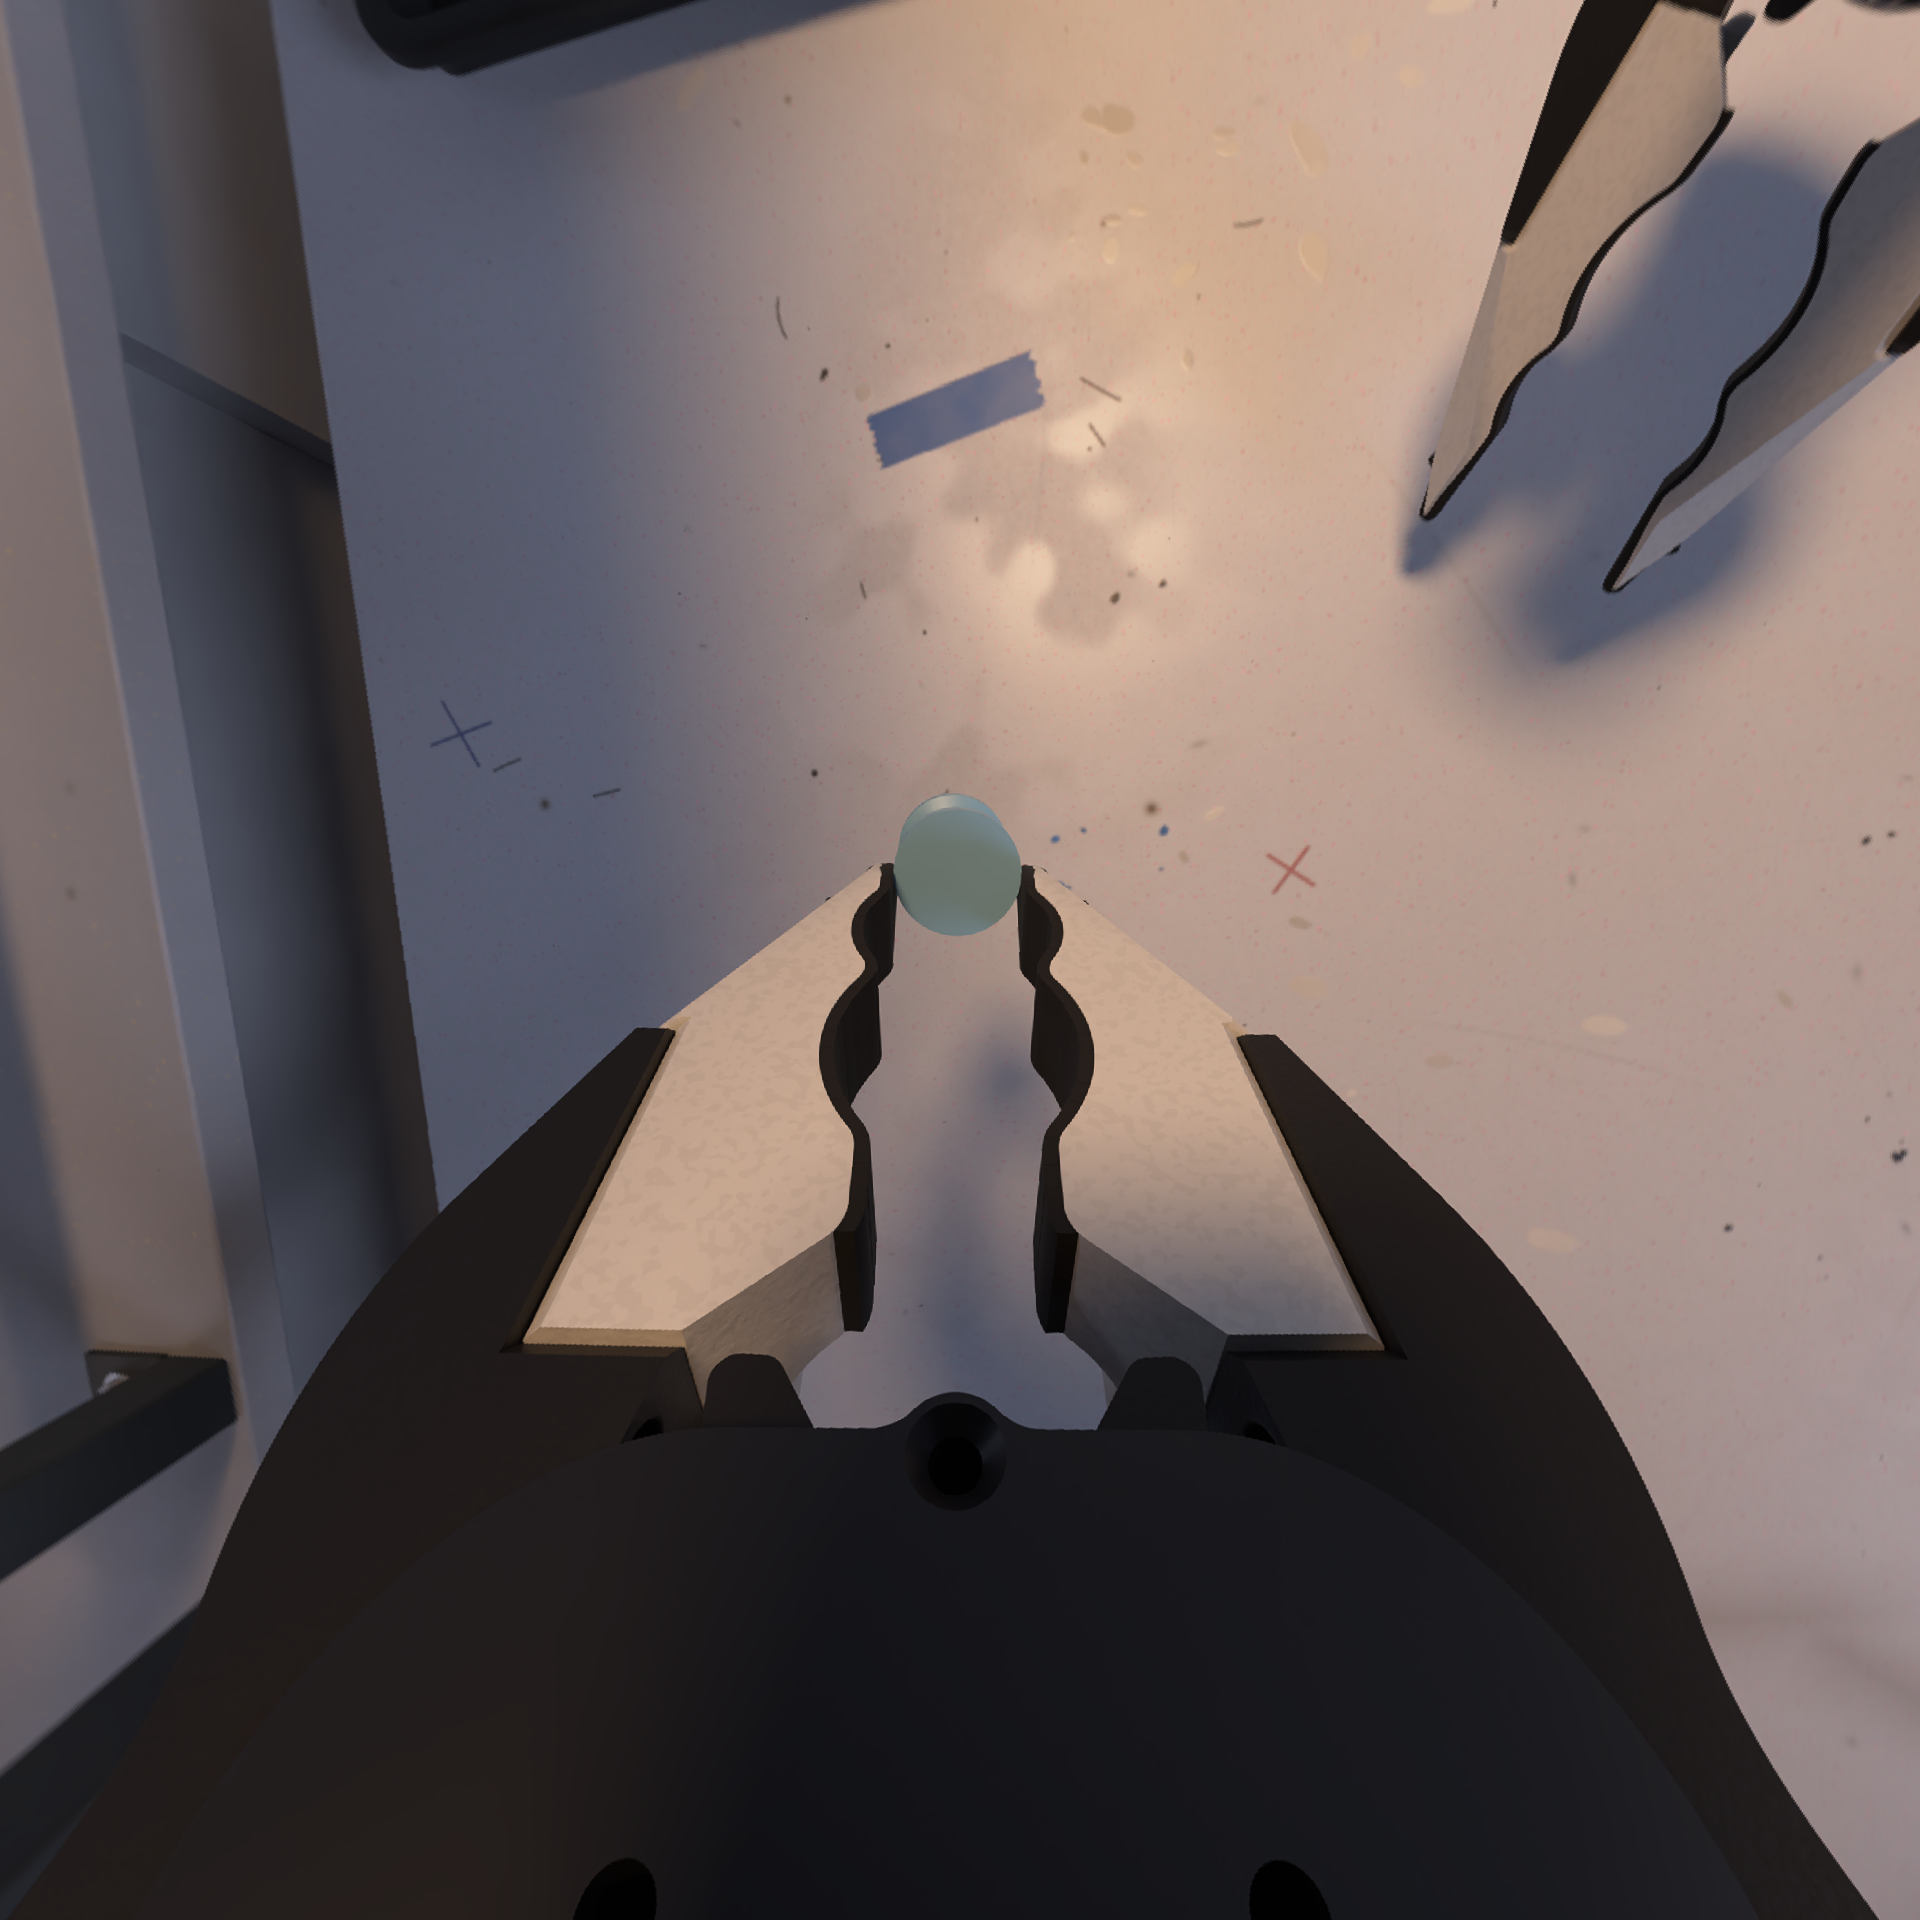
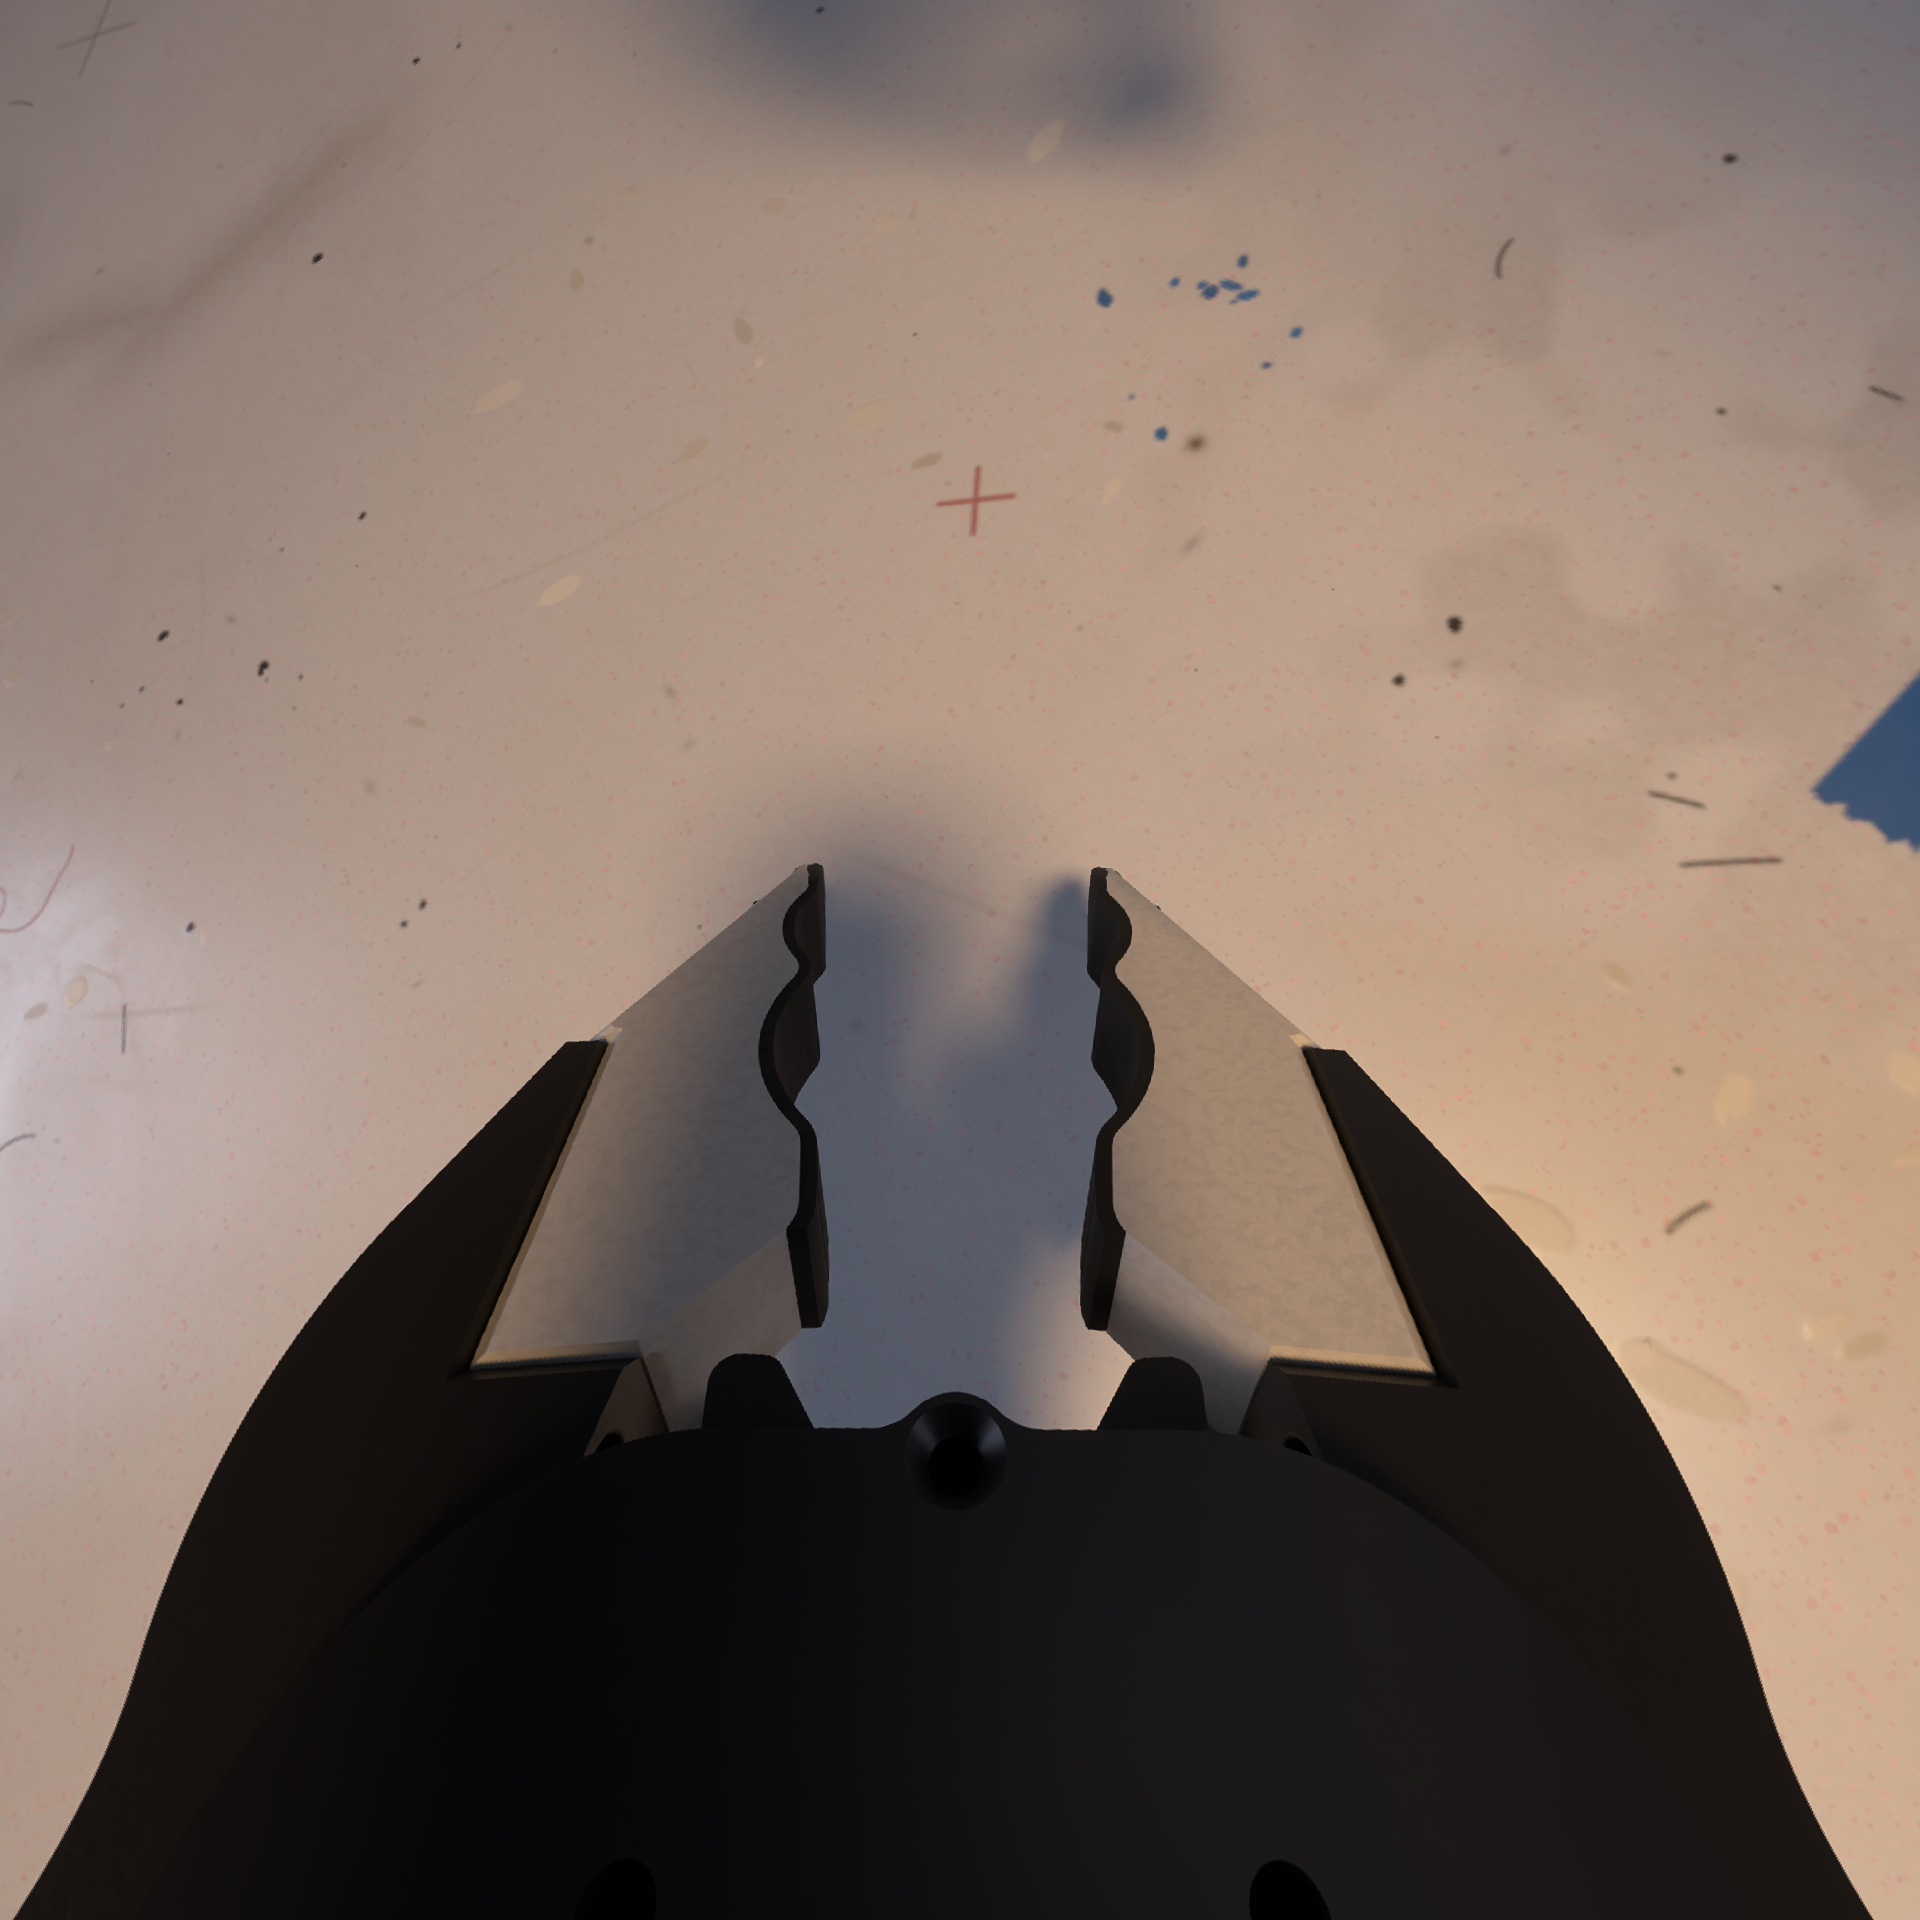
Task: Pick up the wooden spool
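Note:
The spool (image 1: 956, 868) is a small pale blue-green cylinder, and I see its round end face. My left gripper (image 1: 956, 885) is shut on it at the very fingertips and holds it above the white table (image 1: 644, 582); its shadow falls on the table between the fingers. My right gripper (image 2: 956, 873) is open and empty, close over the bare table. It also shows in the left wrist view (image 1: 1529, 545) at the upper right, far from the spool.
A blue tape strip (image 1: 954, 410) lies ahead of the spool; its corner shows in the right wrist view (image 2: 1881, 779). A red cross mark (image 1: 1291, 869) (image 2: 975, 500) is on the table. The table's left edge meets a grey frame (image 1: 156, 727). A dark object (image 1: 468, 31) sits at the top left.

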Controlling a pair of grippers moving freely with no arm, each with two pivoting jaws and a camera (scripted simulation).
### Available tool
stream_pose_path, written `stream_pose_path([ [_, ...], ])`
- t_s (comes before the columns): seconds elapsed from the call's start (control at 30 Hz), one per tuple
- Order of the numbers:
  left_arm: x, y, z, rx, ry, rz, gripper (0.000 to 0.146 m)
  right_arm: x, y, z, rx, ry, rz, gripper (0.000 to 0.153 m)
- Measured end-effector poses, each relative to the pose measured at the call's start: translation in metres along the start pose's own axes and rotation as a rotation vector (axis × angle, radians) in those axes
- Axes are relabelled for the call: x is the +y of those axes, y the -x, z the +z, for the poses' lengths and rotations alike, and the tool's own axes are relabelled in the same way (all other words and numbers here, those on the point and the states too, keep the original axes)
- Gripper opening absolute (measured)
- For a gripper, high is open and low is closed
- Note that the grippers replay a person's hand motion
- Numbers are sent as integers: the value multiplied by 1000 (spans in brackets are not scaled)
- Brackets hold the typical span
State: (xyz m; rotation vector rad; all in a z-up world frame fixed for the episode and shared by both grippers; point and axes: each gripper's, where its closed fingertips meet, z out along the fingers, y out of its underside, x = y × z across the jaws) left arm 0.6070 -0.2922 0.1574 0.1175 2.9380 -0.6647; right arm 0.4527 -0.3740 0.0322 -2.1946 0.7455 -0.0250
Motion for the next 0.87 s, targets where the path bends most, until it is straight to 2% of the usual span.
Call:
stream_pose_path([
  [0.43, -15, 4, 28, 128, 82, 82, 23, 0, -12, -5, 21, -21, 41, 50],
  [0.87, -2, 1, 44, 153, 112, 74, 23, 1, -11, -6, 32, -21, 53, 50],
])
